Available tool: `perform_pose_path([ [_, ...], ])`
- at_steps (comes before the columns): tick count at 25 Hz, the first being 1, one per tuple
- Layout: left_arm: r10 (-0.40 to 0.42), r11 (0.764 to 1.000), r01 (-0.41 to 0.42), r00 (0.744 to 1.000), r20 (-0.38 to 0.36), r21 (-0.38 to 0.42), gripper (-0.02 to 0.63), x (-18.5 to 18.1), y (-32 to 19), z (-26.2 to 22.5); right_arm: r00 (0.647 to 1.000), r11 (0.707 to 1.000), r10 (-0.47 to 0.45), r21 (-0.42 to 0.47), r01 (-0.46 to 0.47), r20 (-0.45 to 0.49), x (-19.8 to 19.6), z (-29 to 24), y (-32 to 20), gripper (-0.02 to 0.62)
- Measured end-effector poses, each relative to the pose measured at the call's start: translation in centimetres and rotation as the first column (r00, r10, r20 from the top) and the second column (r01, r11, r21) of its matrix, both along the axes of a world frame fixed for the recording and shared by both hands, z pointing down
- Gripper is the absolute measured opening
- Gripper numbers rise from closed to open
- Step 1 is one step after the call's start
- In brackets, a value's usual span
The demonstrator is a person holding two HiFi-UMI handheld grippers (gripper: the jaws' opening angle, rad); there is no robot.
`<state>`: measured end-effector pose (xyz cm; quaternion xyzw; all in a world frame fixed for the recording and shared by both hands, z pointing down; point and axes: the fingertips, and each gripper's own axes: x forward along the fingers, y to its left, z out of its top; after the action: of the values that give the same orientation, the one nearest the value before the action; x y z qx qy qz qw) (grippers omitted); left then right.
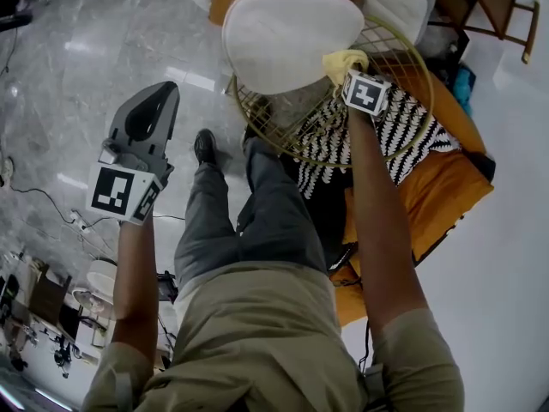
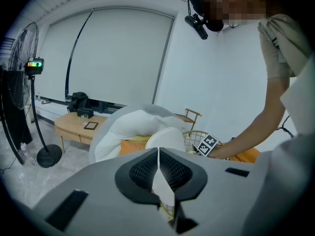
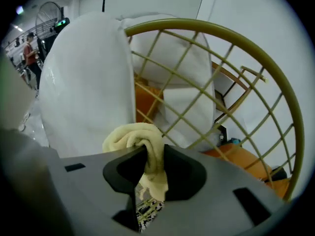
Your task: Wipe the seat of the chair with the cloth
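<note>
Right gripper (image 3: 150, 154): clenched on the pale yellow cloth (image 1: 341, 60), held up against the chair (image 3: 197, 23). In the head view its marker cube hides the jaws.
Cloth: bunched wad above the jaws, with a short tail hanging below them. It lies just beside the white cushion (image 1: 287, 37); contact is unclear.
Left gripper (image 2: 158, 154): jaws pressed together with nothing between them, held over the marble floor (image 1: 77, 75), well apart from the chair.
Chair: gold wire shell. The seat surface is mostly hidden by the cushion, the person's right arm and a black-and-white zigzag fabric (image 1: 412, 127). Its legs are out of sight.
Cushion: can't tell if it is a seat or back pad.
</note>
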<state>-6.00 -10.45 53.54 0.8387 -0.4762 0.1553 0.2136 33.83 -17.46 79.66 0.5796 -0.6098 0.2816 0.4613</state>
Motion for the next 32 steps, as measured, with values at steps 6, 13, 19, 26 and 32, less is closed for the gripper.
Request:
perform_pose_path([
  [6, 0.023, 1.000, -0.023, 1.000, -0.001, 0.004, 0.026, 1.1, -0.6, -0.6, 1.000, 1.000, -0.013, 0.013, 0.013, -0.010, 0.3, -1.0, 0.1, 0.103],
  [13, 0.008, 1.000, -0.008, 1.000, 0.005, -0.001, 0.026, -0.1, -0.6, -0.3, 0.997, 0.997, -0.072, 0.009, 0.072, 0.024, -3.7, -0.1, 0.6, 0.103],
  [19, -0.001, 1.000, 0.001, 1.000, 0.000, -0.008, 0.026, -0.3, -0.4, 0.3, 0.960, 0.961, -0.260, -0.069, 0.268, 0.104, -13.8, 2.7, 4.3, 0.103],
  [26, -0.017, 1.000, 0.017, 1.000, 0.006, -0.021, 0.026, -1.4, 0.2, 1.0, 0.867, 0.876, -0.430, -0.118, 0.468, 0.252, -27.4, 4.1, 9.9, 0.103],
  [32, -0.015, 0.999, 0.015, 1.000, 0.003, -0.034, 0.026, -1.6, 0.2, 1.5, 0.871, 0.879, -0.416, -0.131, 0.459, 0.260, -26.5, 4.4, 10.0, 0.103],
])
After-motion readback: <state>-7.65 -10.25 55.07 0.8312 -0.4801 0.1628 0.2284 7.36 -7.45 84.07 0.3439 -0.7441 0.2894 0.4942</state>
